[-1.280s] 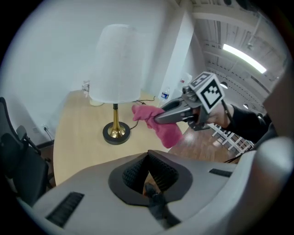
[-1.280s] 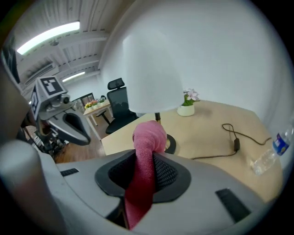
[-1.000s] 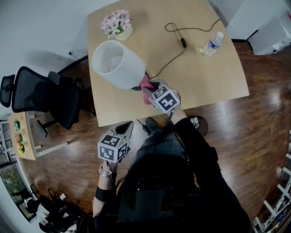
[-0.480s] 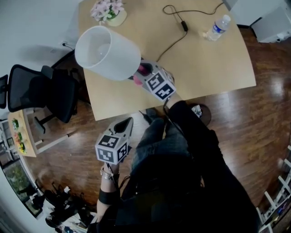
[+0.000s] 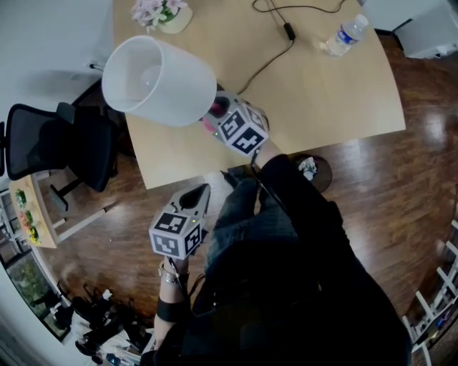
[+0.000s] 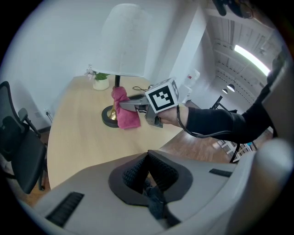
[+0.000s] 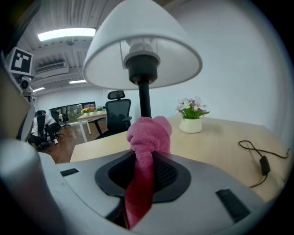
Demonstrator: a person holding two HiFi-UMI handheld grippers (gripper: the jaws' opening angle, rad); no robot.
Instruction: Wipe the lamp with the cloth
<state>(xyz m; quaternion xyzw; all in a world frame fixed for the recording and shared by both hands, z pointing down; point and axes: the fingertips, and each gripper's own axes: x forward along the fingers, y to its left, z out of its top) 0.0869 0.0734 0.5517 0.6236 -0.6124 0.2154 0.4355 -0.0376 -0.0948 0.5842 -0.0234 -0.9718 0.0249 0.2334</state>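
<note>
Head view: lampshade (image 5: 159,80) is covering the lamp's stem and base. My right gripper (image 5: 225,119) is hiding most of the cloth (image 5: 217,109). Top edge is cutting off the cord (image 5: 266,66) and flowers (image 5: 152,10). Bottle (image 5: 345,34) label is showing too small to read.

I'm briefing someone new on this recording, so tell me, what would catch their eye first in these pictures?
The big white lamp toward the left side of the wooden table dominates. Close by its stem, the right tongs are shut on a bright pink cloth. The left tongs hang shut and empty off the table, near the person's lap.
</note>
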